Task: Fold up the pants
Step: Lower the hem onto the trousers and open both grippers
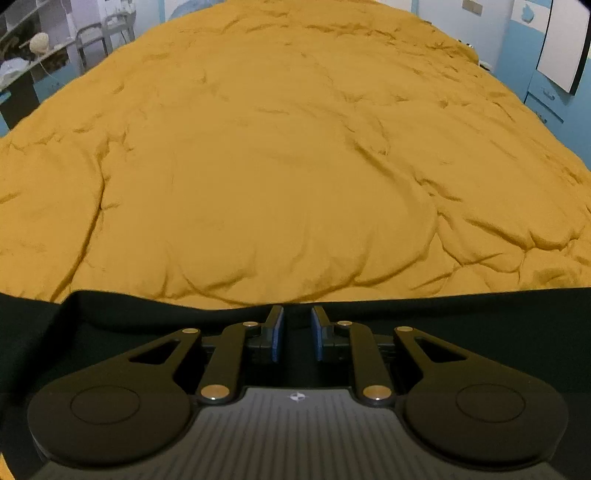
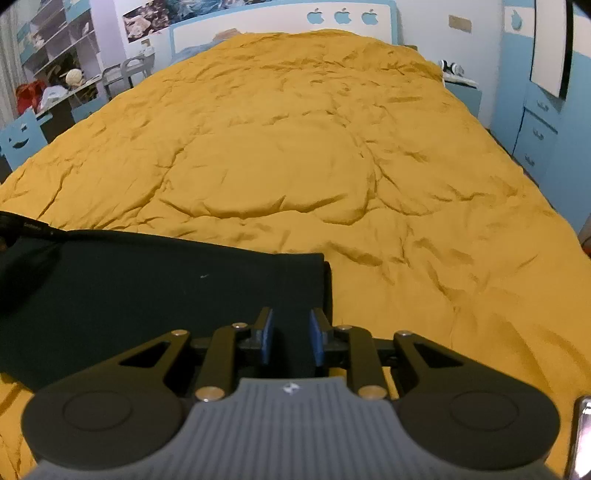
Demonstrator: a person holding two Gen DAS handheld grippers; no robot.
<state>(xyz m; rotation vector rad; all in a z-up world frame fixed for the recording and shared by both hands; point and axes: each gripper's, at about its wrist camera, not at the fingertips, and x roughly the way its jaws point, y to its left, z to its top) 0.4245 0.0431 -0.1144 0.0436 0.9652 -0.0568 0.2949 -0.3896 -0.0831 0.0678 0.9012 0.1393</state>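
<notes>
Black pants lie flat across the near end of a mustard-yellow duvet; their right end stops in a straight edge. My right gripper hangs just above that end. Its blue pads stand apart and the cloth lies flat beneath them, so it is open. In the left wrist view the pants fill the lower band, with their far edge running across the frame. My left gripper sits at that edge. Its jaws are narrow, dark cloth fills the gap between them, and the edge humps slightly at the tips.
The duvet covers the whole bed up to a white and blue headboard. A desk with chairs and shelves stands on the left. A nightstand and blue drawers stand on the right.
</notes>
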